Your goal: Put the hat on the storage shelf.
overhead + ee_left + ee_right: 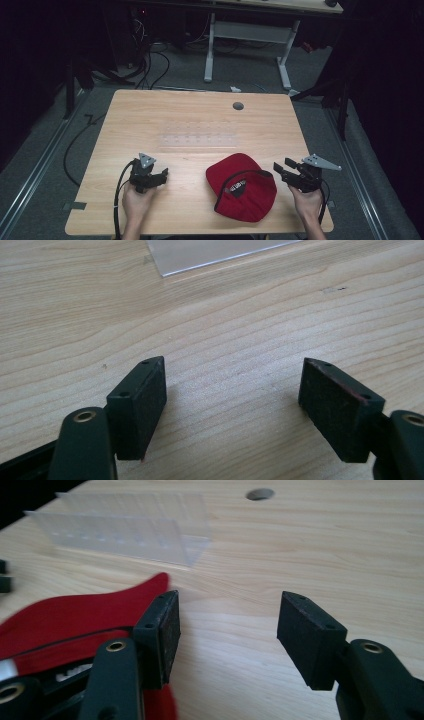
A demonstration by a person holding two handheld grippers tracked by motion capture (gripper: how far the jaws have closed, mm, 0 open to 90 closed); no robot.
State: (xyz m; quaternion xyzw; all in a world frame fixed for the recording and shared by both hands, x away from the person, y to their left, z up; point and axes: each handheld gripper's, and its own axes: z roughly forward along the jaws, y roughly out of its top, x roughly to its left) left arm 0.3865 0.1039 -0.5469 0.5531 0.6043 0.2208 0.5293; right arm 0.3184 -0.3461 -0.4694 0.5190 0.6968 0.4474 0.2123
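both tongs (161,176) (281,167) agape, flanking red cap (242,187)

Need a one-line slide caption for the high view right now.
Two hand-held grippers, left gripper and right gripper, both open, flank a red cap on a wooden table.

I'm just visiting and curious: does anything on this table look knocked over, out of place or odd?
One thing stands out: the red cap lies upside down on the wooden table, its inside facing up. The clear plastic tray behind it sits flat and square. The left gripper and right gripper are both open, holding nothing. Nothing looks spilled or damaged.
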